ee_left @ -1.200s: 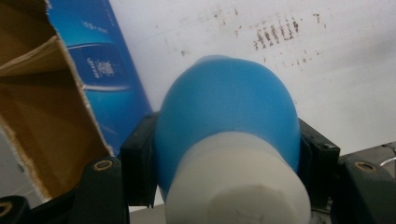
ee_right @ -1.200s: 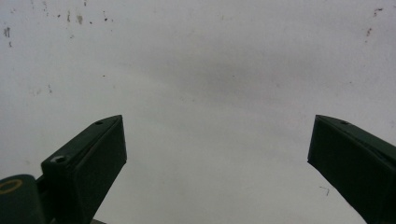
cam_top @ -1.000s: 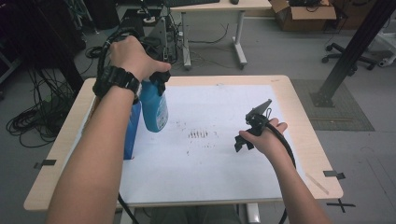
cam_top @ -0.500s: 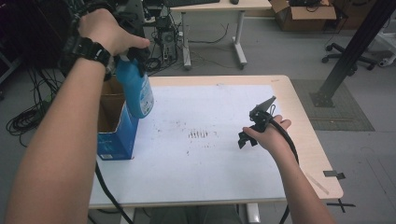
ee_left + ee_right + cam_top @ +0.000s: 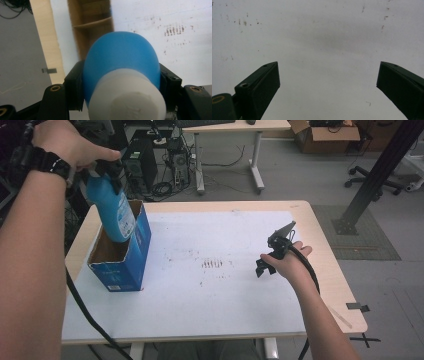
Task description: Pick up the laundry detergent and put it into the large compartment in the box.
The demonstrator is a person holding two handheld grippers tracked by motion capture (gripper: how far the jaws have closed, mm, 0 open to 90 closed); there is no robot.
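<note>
Pinching the blue bottle (image 5: 111, 210) above the box (image 5: 120, 262), left claw (image 5: 120, 82) risked snagging the rim; right claw (image 5: 328, 82) hung spread.

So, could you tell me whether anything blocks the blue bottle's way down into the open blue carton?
Nothing visible does: the blue bottle, clamped in the left gripper, hangs at the blue carton's open mouth, whose inside looks empty.
</note>
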